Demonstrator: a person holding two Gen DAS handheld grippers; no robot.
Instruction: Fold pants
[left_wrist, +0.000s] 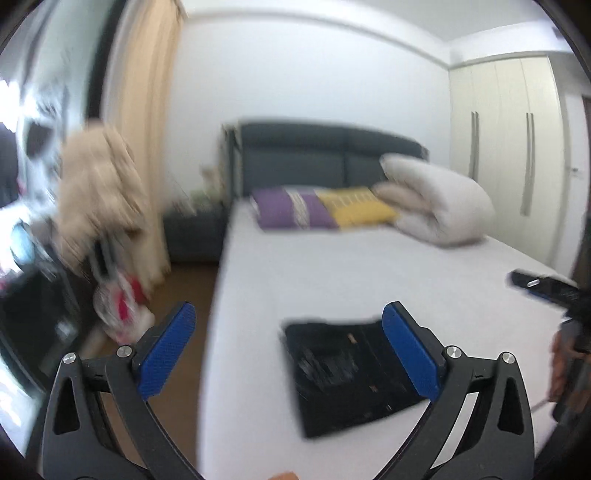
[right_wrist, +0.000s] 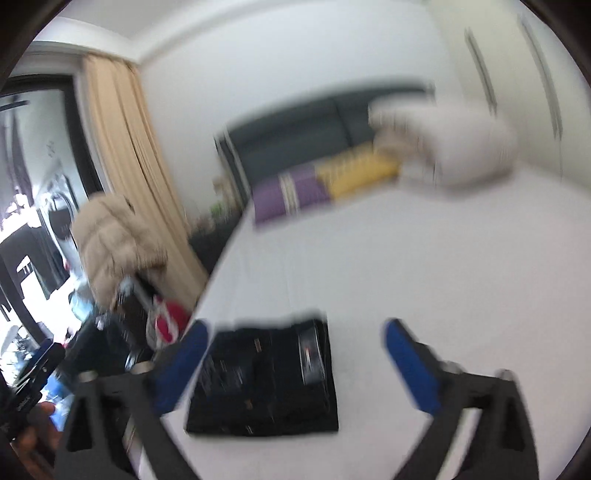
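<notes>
The black pants (left_wrist: 347, 373) lie folded into a compact rectangle on the white bed (left_wrist: 351, 266), near its front edge; they also show in the right wrist view (right_wrist: 266, 376). My left gripper (left_wrist: 288, 317) is open and empty, held above the bed's left edge, its right finger over the pants' right side. My right gripper (right_wrist: 295, 332) is open and empty, raised above the pants. Its tip shows at the right edge of the left wrist view (left_wrist: 543, 286). Both views are motion-blurred.
A purple and yellow pillow (left_wrist: 321, 206) and a rolled white duvet (left_wrist: 439, 199) lie by the dark headboard (left_wrist: 314, 155). Left of the bed are a beige jacket (left_wrist: 96, 188), a curtain (left_wrist: 147, 110), clutter and brown floor (left_wrist: 188, 295). A wardrobe (left_wrist: 506, 140) stands at right.
</notes>
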